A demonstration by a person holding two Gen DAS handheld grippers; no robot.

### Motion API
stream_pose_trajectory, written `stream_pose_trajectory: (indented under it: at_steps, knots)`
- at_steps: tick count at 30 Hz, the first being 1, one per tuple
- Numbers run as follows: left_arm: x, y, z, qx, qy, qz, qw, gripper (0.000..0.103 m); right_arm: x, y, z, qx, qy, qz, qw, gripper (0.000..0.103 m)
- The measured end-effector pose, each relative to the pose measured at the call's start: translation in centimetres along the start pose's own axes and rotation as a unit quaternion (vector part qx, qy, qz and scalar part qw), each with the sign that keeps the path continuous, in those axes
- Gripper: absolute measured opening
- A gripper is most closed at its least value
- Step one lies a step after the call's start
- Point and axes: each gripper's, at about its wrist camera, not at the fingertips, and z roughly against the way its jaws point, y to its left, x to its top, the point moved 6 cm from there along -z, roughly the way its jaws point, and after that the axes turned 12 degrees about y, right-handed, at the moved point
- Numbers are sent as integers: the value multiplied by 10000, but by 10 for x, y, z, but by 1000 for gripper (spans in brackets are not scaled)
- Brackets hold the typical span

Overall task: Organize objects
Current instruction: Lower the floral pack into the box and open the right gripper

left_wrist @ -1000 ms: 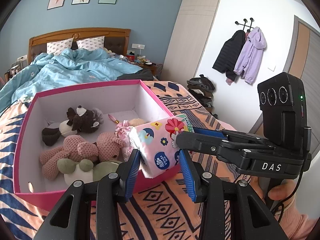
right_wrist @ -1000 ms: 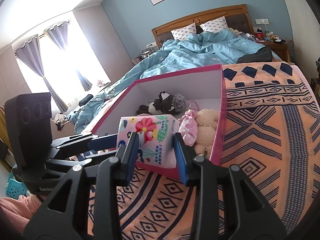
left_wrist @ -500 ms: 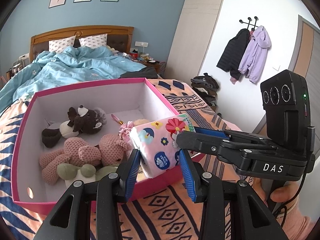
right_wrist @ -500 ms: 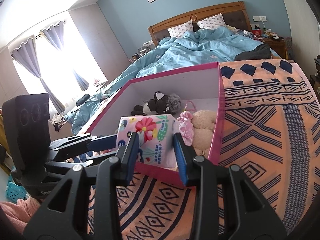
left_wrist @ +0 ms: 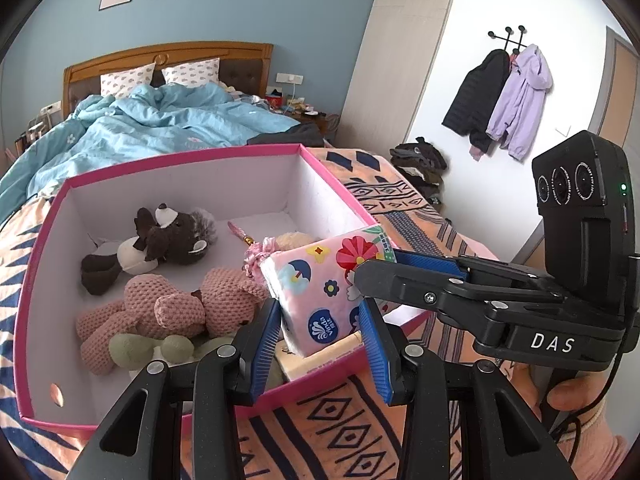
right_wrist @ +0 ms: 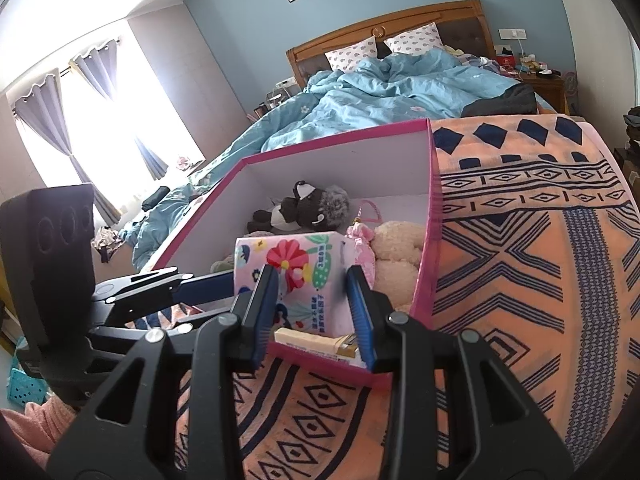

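Our left gripper (left_wrist: 320, 326) and right gripper (right_wrist: 314, 302) both clamp the floral tissue pack (left_wrist: 324, 288) over the pink box (left_wrist: 180, 158), left view alone shows the pink knitted toy (left_wrist: 176, 308), right view the curtained window (right_wrist: 80, 120)

Bright daylight room, window (right_wrist: 100, 128) blown out to white glare, soft shadows, strong fisheye bending with dark corners, far wall perhaps slightly soft, foreground sharp
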Motion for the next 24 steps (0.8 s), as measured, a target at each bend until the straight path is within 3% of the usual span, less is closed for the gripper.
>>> stream_pose_trajectory:
  at_steps: [18, 22, 24]
  knots:
    - [-2, 15, -18, 63, 188, 149, 9997, 41, 3, -4, -16, -548, 63, 136, 9984, 38]
    - [-5, 16, -15, 138, 120, 178, 9997, 47, 2, -5, -15, -688, 36, 138, 9975, 41]
    - [-6, 19, -12, 152, 62, 214, 9996, 61, 1, -5, -14, -736, 12, 147, 9972, 42]
